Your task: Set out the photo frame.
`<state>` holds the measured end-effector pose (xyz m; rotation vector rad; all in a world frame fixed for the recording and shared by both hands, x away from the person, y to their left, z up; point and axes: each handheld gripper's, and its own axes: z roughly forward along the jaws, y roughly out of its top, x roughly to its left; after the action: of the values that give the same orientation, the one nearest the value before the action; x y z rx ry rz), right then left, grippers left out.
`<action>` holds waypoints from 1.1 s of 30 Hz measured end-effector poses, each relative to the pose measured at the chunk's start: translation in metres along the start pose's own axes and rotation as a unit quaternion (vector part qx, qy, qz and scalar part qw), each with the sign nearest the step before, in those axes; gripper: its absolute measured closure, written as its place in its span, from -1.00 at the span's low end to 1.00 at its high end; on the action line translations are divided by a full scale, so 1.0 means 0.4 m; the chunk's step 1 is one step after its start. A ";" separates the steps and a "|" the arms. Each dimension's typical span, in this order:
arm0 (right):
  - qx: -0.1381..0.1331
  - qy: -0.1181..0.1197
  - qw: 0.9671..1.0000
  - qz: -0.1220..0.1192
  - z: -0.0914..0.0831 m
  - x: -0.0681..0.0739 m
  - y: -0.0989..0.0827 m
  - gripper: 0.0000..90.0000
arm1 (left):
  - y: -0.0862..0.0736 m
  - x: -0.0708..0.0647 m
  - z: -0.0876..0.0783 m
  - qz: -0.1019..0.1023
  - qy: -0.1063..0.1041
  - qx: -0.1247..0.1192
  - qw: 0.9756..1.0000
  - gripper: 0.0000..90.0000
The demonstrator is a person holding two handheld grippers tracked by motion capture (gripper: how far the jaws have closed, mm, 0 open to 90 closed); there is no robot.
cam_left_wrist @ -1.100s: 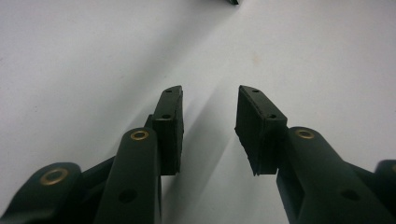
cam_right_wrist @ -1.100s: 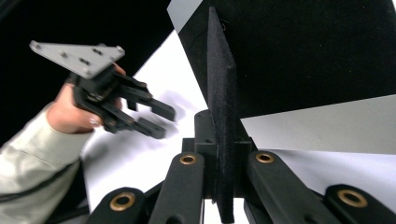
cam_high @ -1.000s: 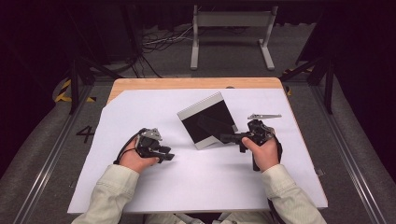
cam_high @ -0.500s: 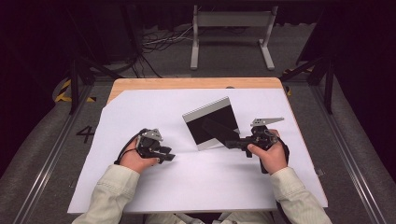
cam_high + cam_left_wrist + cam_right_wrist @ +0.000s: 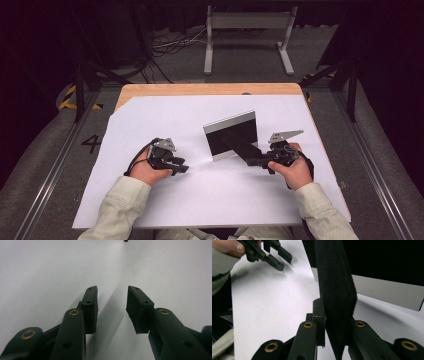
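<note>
On the white sheet covering the desk (image 5: 150, 220), near its middle, we see the picture frame (image 5: 231, 136) standing almost upright on its long lower edge, where a second ago it lay tilted back and more to the left. It has swung up and turned to face us, and its black back stand (image 5: 245, 145) now reaches out toward the right hand-held gripper (image 5: 254, 161).

We read that as the frame being set up on its stand. The right hand-held gripper's jaws have just been opening, and in the right gripper view the stand (image 5: 335, 290) sits between them, close against both pads; we cannot tell whether they press on it. We judge that a release is under way, and the frame's own balance is about to be tested.

The left hand-held gripper (image 5: 181, 167) rests on the sheet well apart from the frame, its 2 jaws narrowly parted with nothing between them (image 5: 111, 310).

The frame is a flat rectangle with a dark face, a pale silver band along its top edge and a felt-like stand.
</note>
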<state>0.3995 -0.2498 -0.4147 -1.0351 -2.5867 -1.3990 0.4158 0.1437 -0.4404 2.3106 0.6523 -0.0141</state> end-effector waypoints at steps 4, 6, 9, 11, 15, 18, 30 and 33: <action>0.018 -0.011 1.000 -0.014 0.001 0.002 -0.007 0.77 | 0.006 -0.001 0.003 0.003 -0.002 0.002 1.000 0.38; 0.026 -0.016 0.999 -0.019 0.001 0.003 -0.013 0.76 | 0.009 -0.002 0.006 0.006 -0.002 0.002 1.000 0.38; 0.032 -0.021 0.999 -0.023 0.000 0.003 -0.018 0.75 | 0.012 -0.003 0.010 0.006 -0.004 0.002 1.000 0.37; 0.036 -0.023 0.999 -0.024 -0.001 0.003 -0.020 0.75 | 0.016 -0.003 0.012 0.008 -0.005 0.003 1.000 0.37; 0.057 -0.032 0.997 -0.038 0.000 0.008 -0.027 0.76 | 0.021 -0.003 0.017 0.011 -0.008 0.004 1.000 0.37; 0.065 -0.036 0.996 -0.043 0.000 0.010 -0.030 0.76 | 0.024 -0.004 0.020 0.014 -0.007 0.004 1.000 0.37; 0.098 -0.051 0.992 -0.054 0.006 0.011 -0.048 0.72 | 0.037 -0.005 0.031 0.019 -0.013 0.007 1.000 0.35; 0.112 -0.061 0.990 -0.063 0.012 0.013 -0.052 0.73 | 0.038 -0.006 0.033 0.019 -0.014 0.007 1.000 0.35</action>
<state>0.3851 -0.2512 -0.4311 -0.9673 -2.8602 -1.0614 0.4232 0.1249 -0.4397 2.3319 0.5963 -0.0342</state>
